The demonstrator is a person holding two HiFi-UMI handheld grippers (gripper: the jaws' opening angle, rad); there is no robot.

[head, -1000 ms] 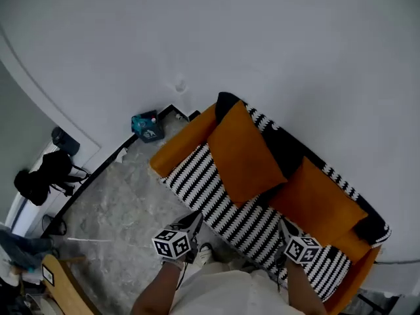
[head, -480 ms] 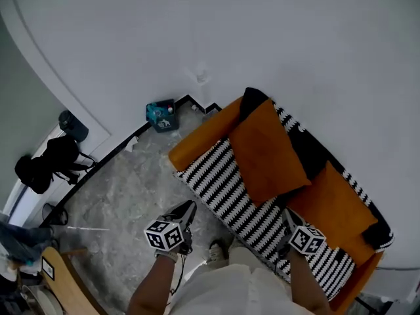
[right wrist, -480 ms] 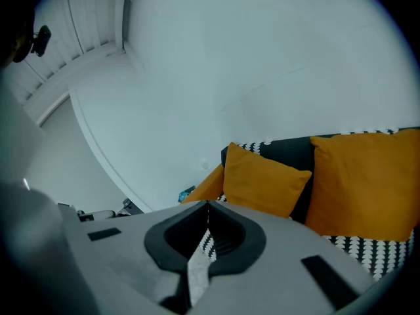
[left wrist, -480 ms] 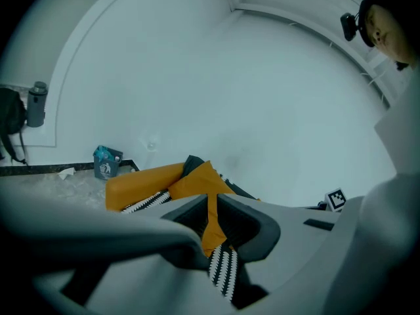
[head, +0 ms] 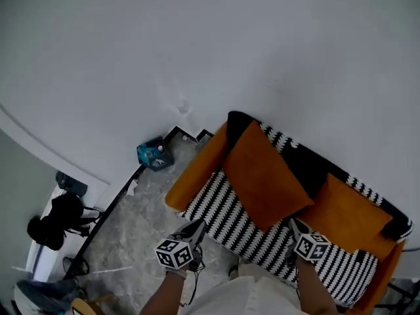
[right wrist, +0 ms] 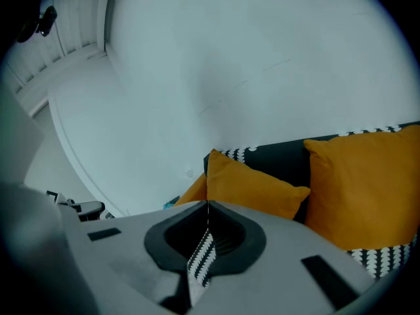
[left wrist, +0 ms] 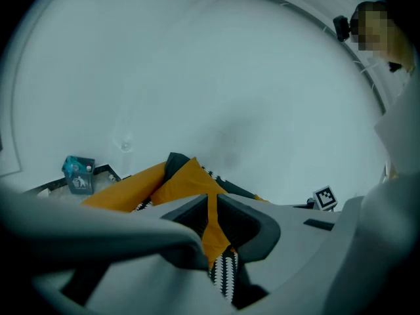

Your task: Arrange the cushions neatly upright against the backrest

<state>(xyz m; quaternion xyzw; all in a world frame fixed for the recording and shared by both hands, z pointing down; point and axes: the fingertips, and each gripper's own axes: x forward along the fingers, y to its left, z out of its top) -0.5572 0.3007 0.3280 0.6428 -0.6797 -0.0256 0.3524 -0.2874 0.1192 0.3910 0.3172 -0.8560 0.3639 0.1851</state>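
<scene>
1. We hold the left gripper point(head: 196, 224) at the front edge of the sofa point(head: 226, 212), its jaws all but together and gripping nothing.
2. Our right gripper point(head: 291, 222) hovers over the sofa's striped seat, jaws closed and empty.
3. The first cushion point(head: 262, 176) stands by the sofa's left arm, and the second cushion point(head: 348, 216) stands toward its right end. Both lean on the backrest point(head: 308, 166).

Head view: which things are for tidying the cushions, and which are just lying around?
For the job:
- left orange cushion
- right orange cushion
- sofa backrest
- left gripper and right gripper, both holding nothing

Just lying about:
- small teal bin
- black item on the floor
</scene>
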